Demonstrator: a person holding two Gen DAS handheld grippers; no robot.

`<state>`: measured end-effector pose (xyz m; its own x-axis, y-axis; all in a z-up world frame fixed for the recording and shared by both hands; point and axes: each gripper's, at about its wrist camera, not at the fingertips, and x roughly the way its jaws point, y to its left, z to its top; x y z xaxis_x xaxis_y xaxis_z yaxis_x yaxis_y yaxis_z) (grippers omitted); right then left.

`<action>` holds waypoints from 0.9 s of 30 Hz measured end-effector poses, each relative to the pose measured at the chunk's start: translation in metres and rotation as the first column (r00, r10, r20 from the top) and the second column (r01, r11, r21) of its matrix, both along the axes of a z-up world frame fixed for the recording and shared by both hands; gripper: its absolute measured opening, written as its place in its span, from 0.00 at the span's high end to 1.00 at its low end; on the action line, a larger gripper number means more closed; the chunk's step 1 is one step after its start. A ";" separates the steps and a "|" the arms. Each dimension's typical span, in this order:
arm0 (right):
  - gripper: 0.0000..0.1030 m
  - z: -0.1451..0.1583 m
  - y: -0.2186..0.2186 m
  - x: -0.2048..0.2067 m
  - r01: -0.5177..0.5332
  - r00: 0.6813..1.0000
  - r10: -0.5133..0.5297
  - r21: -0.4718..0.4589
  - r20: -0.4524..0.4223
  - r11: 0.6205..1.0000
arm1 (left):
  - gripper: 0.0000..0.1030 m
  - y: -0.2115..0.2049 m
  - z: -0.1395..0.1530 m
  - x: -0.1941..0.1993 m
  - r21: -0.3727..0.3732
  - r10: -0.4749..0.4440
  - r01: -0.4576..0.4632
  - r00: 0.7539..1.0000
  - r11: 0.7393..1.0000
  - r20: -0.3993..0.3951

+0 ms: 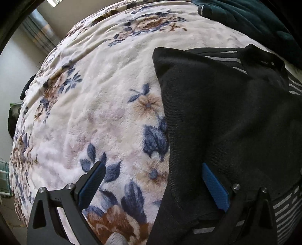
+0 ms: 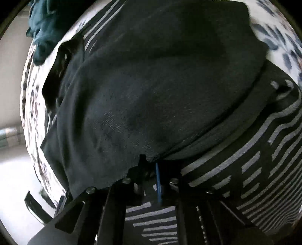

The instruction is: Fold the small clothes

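Note:
A black garment with grey stripes (image 1: 226,113) lies on a floral blanket (image 1: 94,113), one layer folded over. My left gripper (image 1: 152,181) is open just above its left edge; one blue-padded finger (image 1: 92,182) is over the blanket, the other (image 1: 215,188) rests on the black cloth. In the right wrist view the garment (image 2: 160,84) fills the frame. My right gripper (image 2: 151,165) is shut on the garment's edge; a thin blue pad (image 2: 158,184) shows between the closed fingers, whose tips are hidden by cloth.
A dark teal cloth (image 1: 254,17) lies at the blanket's far right; it also shows in the right wrist view (image 2: 45,24). The blanket drops off at its left edge beside a white wall (image 1: 15,66) and a grey curtain (image 1: 39,32).

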<state>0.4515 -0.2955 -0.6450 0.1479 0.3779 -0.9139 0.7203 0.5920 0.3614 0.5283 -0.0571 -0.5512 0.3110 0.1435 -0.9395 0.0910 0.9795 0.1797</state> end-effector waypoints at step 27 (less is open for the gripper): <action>0.95 0.030 -0.095 -0.012 0.103 0.995 -0.100 -0.208 0.022 0.973 | 0.00 0.007 0.000 0.001 -0.018 -0.030 0.030 0.999 0.999 -0.012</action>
